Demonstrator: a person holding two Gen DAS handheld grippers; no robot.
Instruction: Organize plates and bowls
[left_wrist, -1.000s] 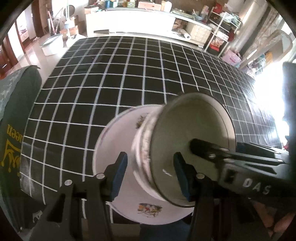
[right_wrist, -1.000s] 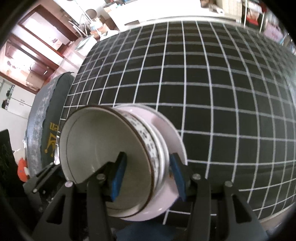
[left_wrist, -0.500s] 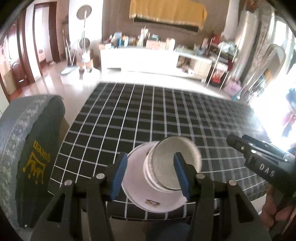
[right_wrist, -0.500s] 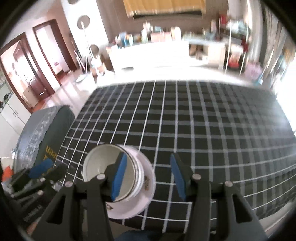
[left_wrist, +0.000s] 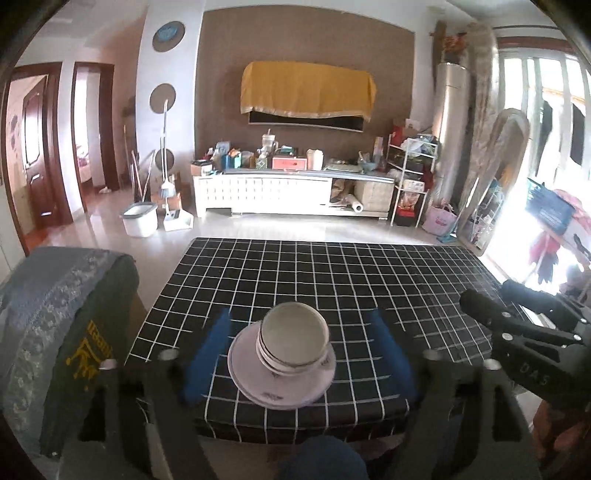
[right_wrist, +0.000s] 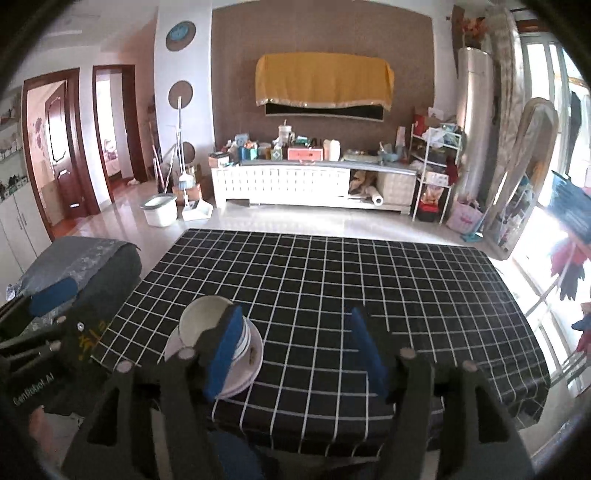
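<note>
Both the left gripper (left_wrist: 299, 354) and right gripper (right_wrist: 295, 350) have just opened and withdrawn empty, leaving the bowls (left_wrist: 293, 338) stacked on the plate (left_wrist: 258, 387), apparently finished.

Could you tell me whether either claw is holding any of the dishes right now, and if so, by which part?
Nothing is held. Both the left claw and right claw have just opened with nothing between them, and the bowls sit stacked on the plate, on the table.

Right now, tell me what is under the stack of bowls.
The stack of bowls sits on a white plate with small printed motifs, on the checked tablecloth. The plate's centre is covered by the bowls, and the table beneath the cloth is hidden.
</note>
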